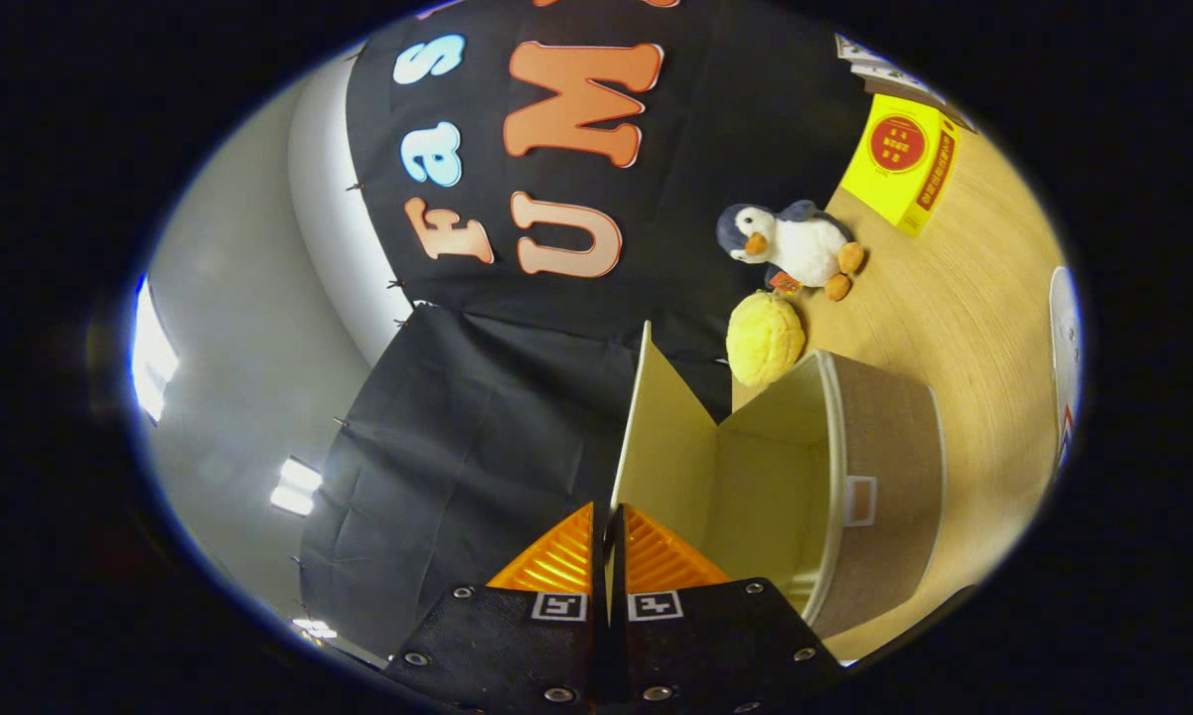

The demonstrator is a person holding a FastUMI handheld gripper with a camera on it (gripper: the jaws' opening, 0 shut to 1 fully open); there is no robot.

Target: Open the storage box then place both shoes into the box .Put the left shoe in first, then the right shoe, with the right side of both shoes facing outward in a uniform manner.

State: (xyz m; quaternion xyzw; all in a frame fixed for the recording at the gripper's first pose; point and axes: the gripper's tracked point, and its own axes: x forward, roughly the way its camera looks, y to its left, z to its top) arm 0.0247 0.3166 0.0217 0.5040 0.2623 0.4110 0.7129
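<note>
Lid (656, 437) of the storage box (884, 467) stands swung up, pinched at its near edge between the fingers of the gripper (608, 556), which are clenched on the thin panel with almost no gap between them. View is rolled, so the wooden table (964, 308) runs along the right and the booth's black wall sits left and far

Box: fabric-sided, pale lining, mouth exposed; interior looks empty as far as it can be seen. A small label window (860, 500) shows on its brown side

Beyond the box, on the table: yellow round plush (765, 338) just beside the box rim, penguin plush (800, 243) a little farther, yellow carton (902, 164) at the far end

Judgement: step in hand is opening the box, near its end. No shoes placed yet

Next move calls for carrying the lid far enough back that it holds open unaided, letting go, then finding the left shoe and seating it first with its right side facing outward
</note>
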